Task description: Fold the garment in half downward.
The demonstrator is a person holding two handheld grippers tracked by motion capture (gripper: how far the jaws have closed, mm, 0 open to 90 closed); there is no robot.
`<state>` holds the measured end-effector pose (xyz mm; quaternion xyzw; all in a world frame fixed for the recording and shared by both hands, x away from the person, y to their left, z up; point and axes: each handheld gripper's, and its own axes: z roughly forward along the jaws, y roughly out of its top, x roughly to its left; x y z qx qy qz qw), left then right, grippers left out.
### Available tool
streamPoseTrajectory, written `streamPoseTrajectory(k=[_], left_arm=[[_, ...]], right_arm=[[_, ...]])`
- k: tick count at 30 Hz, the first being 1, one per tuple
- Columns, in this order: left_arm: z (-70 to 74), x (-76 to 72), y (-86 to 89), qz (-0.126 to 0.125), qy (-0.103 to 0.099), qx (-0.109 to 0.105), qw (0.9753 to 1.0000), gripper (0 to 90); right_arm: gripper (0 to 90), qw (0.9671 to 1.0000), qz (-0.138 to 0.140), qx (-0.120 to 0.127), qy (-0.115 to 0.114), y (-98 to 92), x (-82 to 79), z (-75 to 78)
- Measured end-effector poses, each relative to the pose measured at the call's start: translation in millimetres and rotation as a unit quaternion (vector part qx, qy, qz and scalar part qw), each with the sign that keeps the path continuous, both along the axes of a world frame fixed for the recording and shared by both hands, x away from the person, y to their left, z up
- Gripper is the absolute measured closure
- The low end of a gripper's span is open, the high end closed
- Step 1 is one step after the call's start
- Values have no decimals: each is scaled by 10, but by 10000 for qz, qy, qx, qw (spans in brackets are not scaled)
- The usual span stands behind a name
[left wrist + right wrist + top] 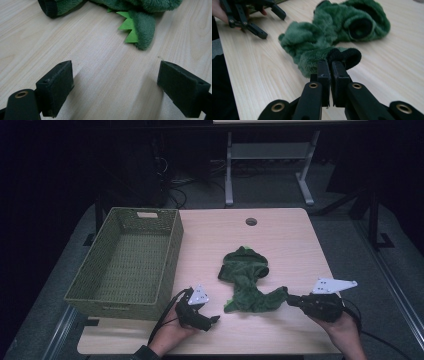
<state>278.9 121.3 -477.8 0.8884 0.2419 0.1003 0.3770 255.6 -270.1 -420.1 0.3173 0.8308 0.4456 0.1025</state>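
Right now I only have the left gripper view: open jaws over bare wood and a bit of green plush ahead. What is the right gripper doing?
Observer: The right gripper is closed on the black cuff at the near right end of the green plush garment.
Operator: Is there anywhere to put it?
Observer: A woven basket stands on the left side of the table, with nothing in it.
Operator: Where am I relative to that?
Observer: Your left gripper sits just off the basket's near right corner, pointing at the garment and apart from it.
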Motion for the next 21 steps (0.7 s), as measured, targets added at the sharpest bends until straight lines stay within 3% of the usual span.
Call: streamPoseTrajectory(k=[6, 9, 21], left_arm=[[-2, -1, -2, 13, 1, -19, 10000, 127], [0, 0, 0, 0, -1, -2, 10000, 127], [-1, -1, -2, 9, 6, -16, 10000, 127]], right_arm=[[863, 9987, 404, 80, -283, 200, 74, 159], [863, 9966, 739, 43, -357, 395, 138, 201], [856, 9909, 1328, -77, -212, 891, 308, 174]])
